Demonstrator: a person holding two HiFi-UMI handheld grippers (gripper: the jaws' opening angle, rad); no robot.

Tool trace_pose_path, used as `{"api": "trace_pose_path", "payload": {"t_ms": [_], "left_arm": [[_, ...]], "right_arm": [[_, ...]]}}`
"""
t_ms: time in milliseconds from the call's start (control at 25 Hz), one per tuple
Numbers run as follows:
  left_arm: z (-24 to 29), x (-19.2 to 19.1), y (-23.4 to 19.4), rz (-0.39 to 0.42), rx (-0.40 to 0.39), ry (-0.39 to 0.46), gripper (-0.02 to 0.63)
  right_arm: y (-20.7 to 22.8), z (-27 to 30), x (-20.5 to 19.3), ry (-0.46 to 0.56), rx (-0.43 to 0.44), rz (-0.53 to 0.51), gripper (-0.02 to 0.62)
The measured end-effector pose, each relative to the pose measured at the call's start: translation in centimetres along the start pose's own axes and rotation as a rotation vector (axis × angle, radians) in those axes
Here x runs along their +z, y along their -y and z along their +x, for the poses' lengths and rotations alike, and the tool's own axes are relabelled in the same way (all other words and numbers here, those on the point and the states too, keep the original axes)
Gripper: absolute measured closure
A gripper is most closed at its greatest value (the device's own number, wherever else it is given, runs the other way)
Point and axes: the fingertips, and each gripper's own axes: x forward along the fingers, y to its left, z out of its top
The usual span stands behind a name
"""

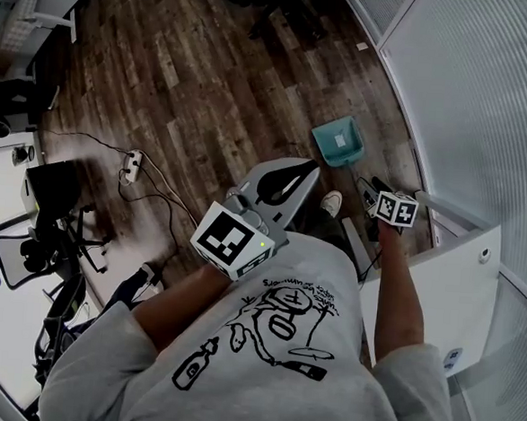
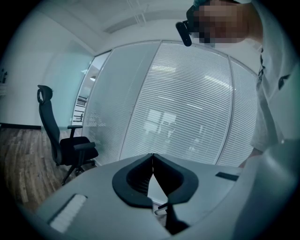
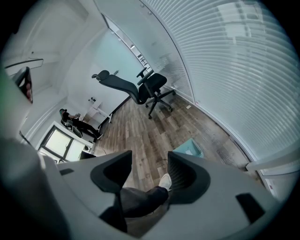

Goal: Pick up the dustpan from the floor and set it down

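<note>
The teal dustpan lies on the wooden floor close to the glass wall, ahead of the person's white shoe. My left gripper is held at waist height, short of the dustpan and to its left. Its jaws are shut with nothing between them. In the left gripper view it points at the blinds, and the dustpan is out of sight. My right gripper hangs to the right of the dustpan, open and empty. In the right gripper view the dustpan shows just above the right jaw, beyond the open gripper.
A glass wall with blinds runs along the right. A white cabinet stands beside my right arm. A power strip with cables lies on the floor at left. A black office chair stands farther along the wall.
</note>
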Motion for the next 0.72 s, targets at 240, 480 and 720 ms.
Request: {"api": "trace_pose_path", "payload": {"t_ms": [240,480,720], "left_arm": [[0.1,0.1,0.1,-0.002,-0.001,0.006,0.604],[0.5,0.0,0.1,0.002,0.006,0.009,0.604],[0.5,0.1,0.0,0.000,0.008,0.015,0.604]], "right_arm": [[-0.5,-0.3,1.0,0.024,0.011,-0.003,0.391],[-1.1,-1.2,2.2,0.063,0.021,-0.029,0.391],[-2.9,-3.5,4.8,0.141,0.011,-0.097,0.391]]}}
